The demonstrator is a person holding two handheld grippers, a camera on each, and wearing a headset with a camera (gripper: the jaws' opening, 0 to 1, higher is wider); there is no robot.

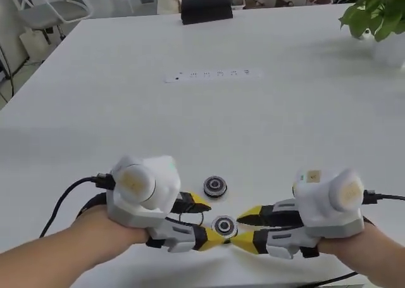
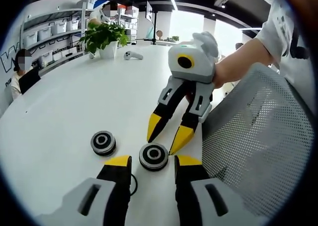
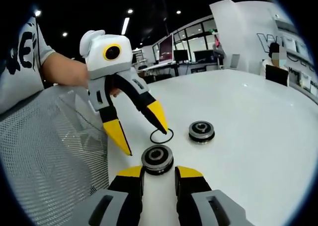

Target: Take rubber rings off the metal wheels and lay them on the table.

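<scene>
right gripper view: loose rubber ring [image 3: 161, 135] lying beside left hand-held gripper [image 3: 144, 140]

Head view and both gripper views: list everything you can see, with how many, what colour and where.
metal wheels: 2, silver and black; one between the two claws' tips near the table's front edge, one just beyond it.
rubber ring: 1, black, flat on the table at the left claw's tip.
table: 1, white.
socket strip: 1, white, mid-table.
plant: 1, green, far right corner.
dark object: 1, black, far edge; cannot tell what it is.
mesh chair: 1, grey, beside the table.
left claw: 1, white body, black jaws with yellow tips, open.
right claw: 1, same colours, open.
</scene>
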